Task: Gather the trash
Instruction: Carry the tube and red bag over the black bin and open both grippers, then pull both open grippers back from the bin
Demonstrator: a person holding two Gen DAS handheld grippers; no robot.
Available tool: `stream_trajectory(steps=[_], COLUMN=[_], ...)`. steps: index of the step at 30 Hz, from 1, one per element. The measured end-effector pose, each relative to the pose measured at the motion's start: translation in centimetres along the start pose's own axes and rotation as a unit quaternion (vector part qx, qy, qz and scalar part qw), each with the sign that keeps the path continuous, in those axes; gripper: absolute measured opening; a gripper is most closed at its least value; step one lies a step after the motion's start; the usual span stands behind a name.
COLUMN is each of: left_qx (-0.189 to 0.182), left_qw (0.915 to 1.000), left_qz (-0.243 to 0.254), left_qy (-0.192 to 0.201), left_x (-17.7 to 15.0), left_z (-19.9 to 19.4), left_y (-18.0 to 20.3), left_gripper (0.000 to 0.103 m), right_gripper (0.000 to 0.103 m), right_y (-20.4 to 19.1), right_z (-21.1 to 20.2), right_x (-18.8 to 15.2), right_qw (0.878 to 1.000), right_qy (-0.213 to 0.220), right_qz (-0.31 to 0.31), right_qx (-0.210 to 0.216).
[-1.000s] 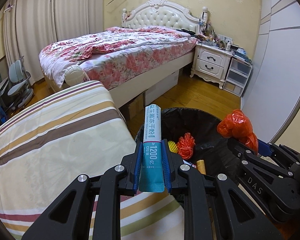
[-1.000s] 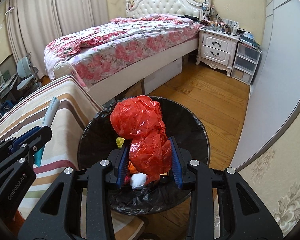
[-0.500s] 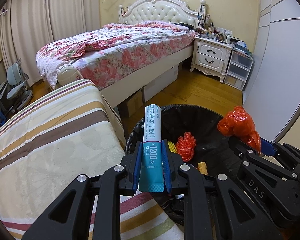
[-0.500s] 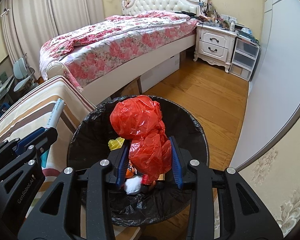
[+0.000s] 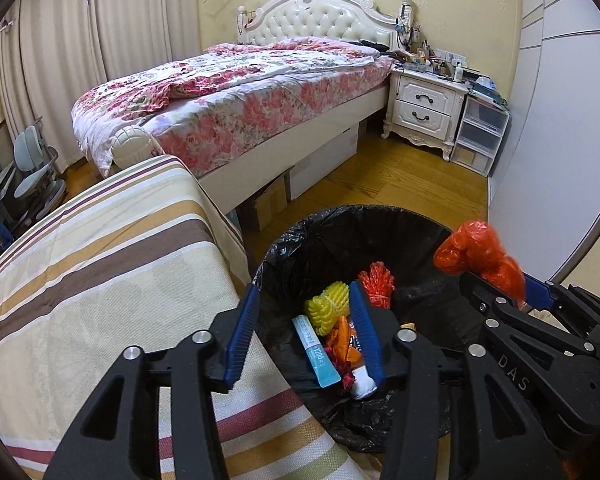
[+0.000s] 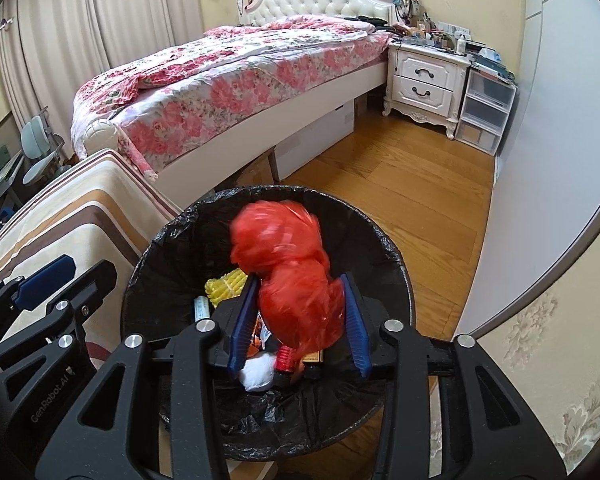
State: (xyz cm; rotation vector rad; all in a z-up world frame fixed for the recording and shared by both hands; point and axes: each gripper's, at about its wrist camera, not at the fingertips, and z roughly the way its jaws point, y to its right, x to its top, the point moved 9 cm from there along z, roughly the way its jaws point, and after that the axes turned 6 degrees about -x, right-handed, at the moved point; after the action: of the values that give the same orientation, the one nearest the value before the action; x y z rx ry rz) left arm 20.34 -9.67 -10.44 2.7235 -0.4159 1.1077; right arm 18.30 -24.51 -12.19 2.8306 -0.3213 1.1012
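A black-lined trash bin (image 5: 340, 216) stands on the floor beside a striped bed. My left gripper (image 5: 303, 290) hangs over its left rim, jaws opening and nothing between them. The teal tube (image 5: 318, 356) lies inside the bin on yellow (image 5: 328, 304) and orange (image 5: 376, 280) net bundles and other wrappers. My right gripper (image 6: 299, 279) is over the bin (image 6: 396, 252) with its jaws opening. The crumpled red plastic bag (image 6: 288, 248) sits between them, blurred and slipping down. In the right wrist view, the left gripper (image 6: 74, 276) shows at the left edge and the tube (image 6: 201, 308) lies in the bin.
The striped bed cover (image 5: 100, 280) borders the bin on the left. A floral bed (image 5: 240, 100), white nightstand (image 5: 424, 108) and plastic drawers (image 5: 480, 136) stand beyond it on the wood floor (image 5: 400, 176). A white wardrobe front (image 5: 560, 140) runs along the right.
The left jaws opened and the teal tube fell from them into the bin. The right jaws widened and the red bag began sliding down. Both grippers came slightly further over the bin.
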Motion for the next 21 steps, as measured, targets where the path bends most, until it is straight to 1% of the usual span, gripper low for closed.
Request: stream_trajectory(steps=[1,5,8,10,11,13,16,19,21], left_qx=[0.000,0.003,0.006,0.008,0.011,0.014,0.016,0.027,0.028], left_qw=[1.0000,1.0000,0.9999,0.9999,0.9998,0.9998,0.9997,0.9993,0.9992], left_qz=[0.000,-0.001,-0.001,-0.002,-0.003,-0.004,-0.006,-0.007,-0.008], left_qy=[0.001,0.008,0.011,0.013,0.014,0.016,0.018,0.024,0.029], left_x=[0.0,0.2,0.2,0.3,0.3,0.3,0.3,0.3,0.3], left_z=[-0.1,-0.2,-0.4,-0.5,-0.6,-0.7,-1.0,-1.6,-2.2], left_y=[0.0,-0.3,-0.4,-0.5,-0.6,-0.8,-0.9,-1.2,-1.4], left_gripper=[0.051,0.062,0.065,0.067,0.068,0.069,0.069,0.073,0.073], right_gripper=[0.050,0.051,0.052,0.055,0.057,0.058,0.066,0.068,0.073], right_y=[0.1,0.3,0.4,0.5,0.6,0.6,0.8,0.9,0.9], right_z=[-0.1,-0.1,-0.2,-0.4,-0.5,-0.6,-0.9,-1.4,-1.9], right_x=[0.0,0.1,0.2,0.2,0.3,0.3,0.4,0.3,0.2], right_qw=[1.000,1.000,1.000,1.000,1.000,1.000,1.000,0.999,0.999], right_qy=[0.003,0.004,0.006,0.008,0.010,0.011,0.016,0.019,0.024], right_qz=[0.001,0.002,0.003,0.003,0.004,0.004,0.006,0.006,0.005], right_qx=[-0.002,-0.005,-0.008,-0.011,-0.013,-0.016,-0.022,-0.025,-0.027])
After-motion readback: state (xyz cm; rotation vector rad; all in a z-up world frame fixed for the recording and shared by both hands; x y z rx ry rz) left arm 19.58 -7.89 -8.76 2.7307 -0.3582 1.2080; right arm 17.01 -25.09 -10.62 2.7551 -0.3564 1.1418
